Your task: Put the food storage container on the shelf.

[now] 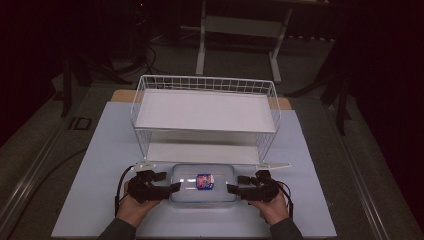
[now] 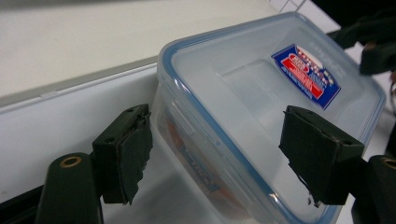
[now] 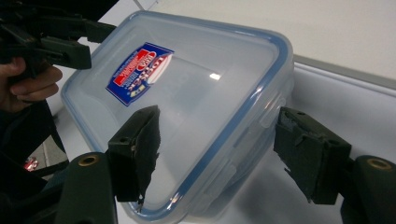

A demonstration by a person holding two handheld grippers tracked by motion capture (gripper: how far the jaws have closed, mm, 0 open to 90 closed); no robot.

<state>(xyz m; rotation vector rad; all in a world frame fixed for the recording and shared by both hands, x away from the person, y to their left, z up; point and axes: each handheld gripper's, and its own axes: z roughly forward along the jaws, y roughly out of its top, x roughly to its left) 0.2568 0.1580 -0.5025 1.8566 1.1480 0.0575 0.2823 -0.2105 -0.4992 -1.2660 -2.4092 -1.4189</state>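
I see a clear plastic box with a blue-edged lid [image 1: 203, 183] on the white table [image 1: 100, 165], just in front of the white wire rack [image 1: 205, 112]. It has a red, white and blue sticker [image 2: 306, 76] on top, but the words are too blurry to read. My left gripper [image 1: 167, 187] is spread wide at its left end. My right gripper [image 1: 235, 186] is spread wide at its right end.
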